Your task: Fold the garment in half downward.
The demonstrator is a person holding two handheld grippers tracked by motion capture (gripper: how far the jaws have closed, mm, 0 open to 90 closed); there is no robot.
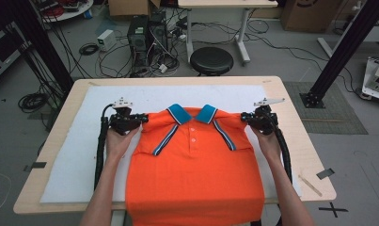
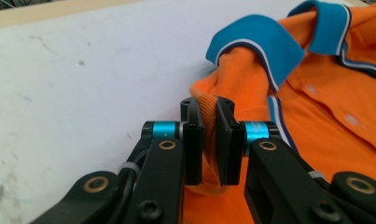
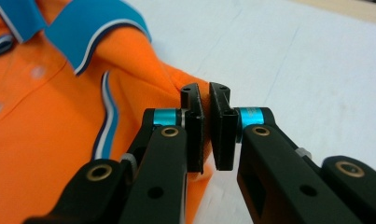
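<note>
1. Grip check, left claw [image 1: 142, 118]: the jaws are clamped on a fold of the shirt [image 1: 194, 174] at its shoulder. In the left gripper view [image 2: 209, 140] the orange cloth fills the gap between the pads. Keep this pinch firm; a fold this thin is likely to creep out under tension.
2. Grip check, right claw [image 1: 245, 117]: the jaws stand nearly closed at the opposite shoulder. In the right gripper view [image 3: 206, 128] the cloth meets the jaw tips and the inner pad; how deep it sits between the pads cannot be told. Confirm the bite before loading it.
3. Shirt position: it lies face up on the white mat [image 1: 74, 155] between the two claws, collar [image 1: 193, 113] midway between them. The hem hangs past the near edge of the worktop [image 1: 46, 197], behind the claws.
4. The step in hand appears to be holding both shoulders to spread or shift the shirt. Move both claws together, at matched height and speed, so the collar stays centred.
5. Keep the span between the claws taut, not stretched; excess pull would distort the shoulder seams.
6. Hold the claw bodies clear of the mat to avoid dragging it.
</note>
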